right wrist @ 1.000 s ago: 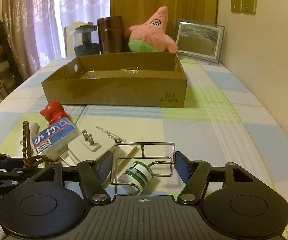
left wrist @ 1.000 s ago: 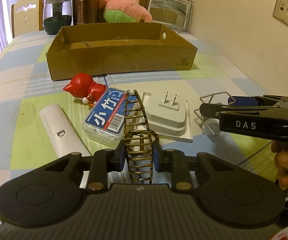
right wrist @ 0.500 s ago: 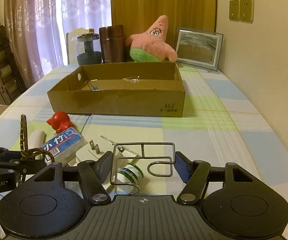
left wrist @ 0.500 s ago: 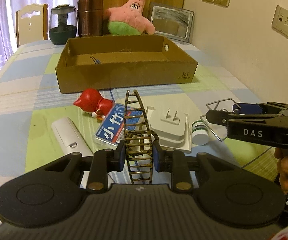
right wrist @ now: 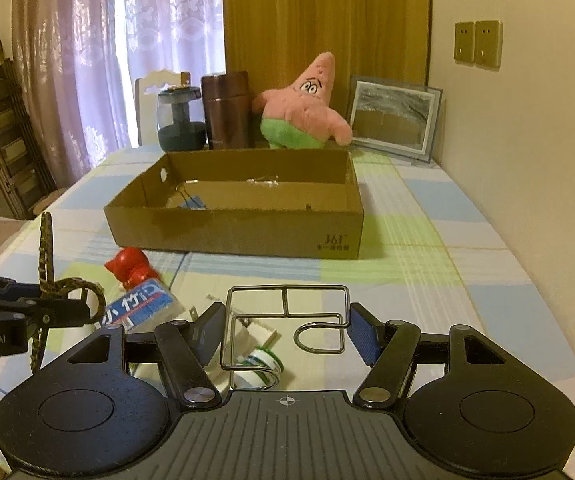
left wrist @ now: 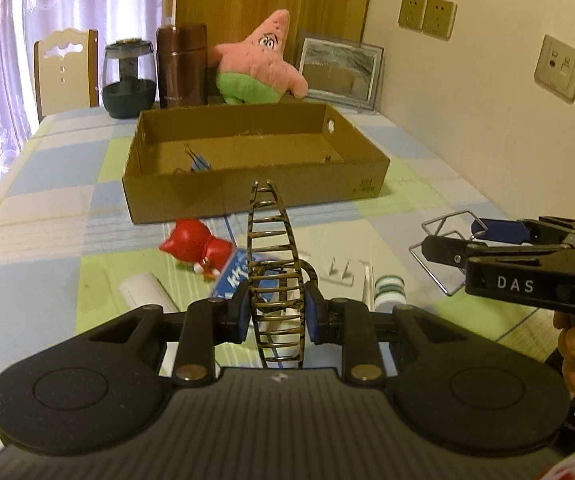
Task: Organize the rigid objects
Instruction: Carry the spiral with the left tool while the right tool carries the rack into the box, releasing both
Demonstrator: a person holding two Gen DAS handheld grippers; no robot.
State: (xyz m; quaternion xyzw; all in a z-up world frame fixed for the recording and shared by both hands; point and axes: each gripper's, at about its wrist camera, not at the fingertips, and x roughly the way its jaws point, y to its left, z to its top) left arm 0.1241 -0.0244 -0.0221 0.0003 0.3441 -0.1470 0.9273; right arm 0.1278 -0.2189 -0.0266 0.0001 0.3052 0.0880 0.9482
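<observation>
while both tools are loaded, the entries run from nearest to farthest.

left hand-held gripper (left wrist: 275,314): jaws nearly closed, clenched on the hair claw clip (left wrist: 273,276), a tortoiseshell-patterned piece held upright above the surface. judged light, rigid, brittle at the teeth, with a spring at the hinge; best taken across the flat sides of the body, as now, not by the tips.

right hand-held gripper (right wrist: 285,330): jaws about half apart, pads pressed on the two sides of the wire rack (right wrist: 285,320), held clear of the surface. judged light, stiff but thin and smooth, liable to pivot or slip; best gripped across parallel wires.

loose items on the checked surface (right wrist: 427,280), below the tools: white bottle with green bands (right wrist: 261,364), white plug adapter (left wrist: 341,272), blue-labelled clear box (right wrist: 139,306), white oblong case (left wrist: 143,292), red figurine (left wrist: 195,242).

cardboard box (left wrist: 255,192): open, shallow, beyond the loose items, a binder clip (left wrist: 197,160) inside; the likely destination.
</observation>
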